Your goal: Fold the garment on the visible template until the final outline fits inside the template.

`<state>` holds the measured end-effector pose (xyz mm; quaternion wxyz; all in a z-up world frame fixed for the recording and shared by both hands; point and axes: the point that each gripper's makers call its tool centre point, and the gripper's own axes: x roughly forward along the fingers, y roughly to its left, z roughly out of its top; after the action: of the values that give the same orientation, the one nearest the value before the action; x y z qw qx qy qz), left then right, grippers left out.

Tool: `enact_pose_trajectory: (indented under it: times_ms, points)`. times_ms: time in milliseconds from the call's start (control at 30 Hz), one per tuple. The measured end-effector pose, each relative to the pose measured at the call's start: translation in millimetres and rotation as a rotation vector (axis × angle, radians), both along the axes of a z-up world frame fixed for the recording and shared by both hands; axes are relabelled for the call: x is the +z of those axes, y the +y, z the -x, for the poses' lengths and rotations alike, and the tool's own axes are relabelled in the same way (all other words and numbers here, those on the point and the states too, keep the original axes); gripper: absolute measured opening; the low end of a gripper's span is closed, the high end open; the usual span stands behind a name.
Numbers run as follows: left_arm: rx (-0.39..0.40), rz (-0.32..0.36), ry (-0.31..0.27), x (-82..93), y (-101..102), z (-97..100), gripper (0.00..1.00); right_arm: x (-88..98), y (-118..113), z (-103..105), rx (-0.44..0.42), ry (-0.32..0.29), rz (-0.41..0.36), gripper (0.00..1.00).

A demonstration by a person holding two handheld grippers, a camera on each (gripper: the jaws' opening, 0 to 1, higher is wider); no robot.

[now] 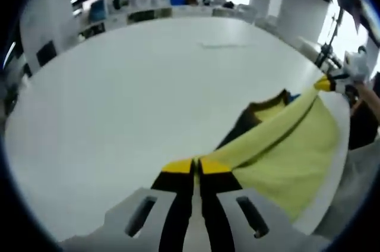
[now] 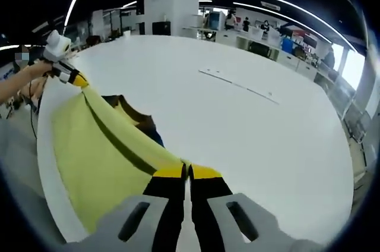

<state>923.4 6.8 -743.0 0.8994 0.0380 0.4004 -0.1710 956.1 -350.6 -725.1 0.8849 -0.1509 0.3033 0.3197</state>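
While the left gripper [image 1: 196, 166] clamps its yellow-tipped jaws together on one edge of the yellow garment [image 1: 285, 151], the cloth runs taut from it toward the right gripper [image 1: 332, 81], seen across the left gripper view with a person's hand behind it; the stretch between the two grips looks meant to hold a straight fold line above the white table [image 1: 148, 97]; a darker part of the garment, brown with a hint of blue, lies on the table beneath the raised fold; no template outline can be made out on the tabletop here; shelves and desks stand well apart at the far end of the room; from the right gripper view, the right gripper [image 2: 188, 172] is likewise closed on the yellow garment [image 2: 95, 157], which spans back to the left gripper [image 2: 70, 76] held at a person's hand near the table's edge; the garment hangs close to that near edge of the white table [image 2: 249, 133], so a drop there could, by judgement, spill it over; a thin pale line [image 2: 237, 88] marks the open tabletop beyond, well apart from the cloth; nothing lies between the garment and that open surface.
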Motion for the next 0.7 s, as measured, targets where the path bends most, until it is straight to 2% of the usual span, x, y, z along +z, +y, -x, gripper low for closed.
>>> enact_pose_trajectory:
  times_ms: [300, 500, 700]
  points:
    - [0.006, -0.006, -0.004, -11.6, 0, -2.0, 0.0, -17.4, -2, -3, -0.013, 0.006, 0.019, 0.03]
    - [0.007, -0.014, -0.004, -17.6, -3, -0.2, 0.0, -31.6, -2, 0, 0.001, 0.008, 0.073, 0.03]
    - [0.005, -0.023, 0.0, -24.0, -4, 1.2, 0.0, -36.8, -3, -1, -0.01, 0.017, 0.065, 0.03]
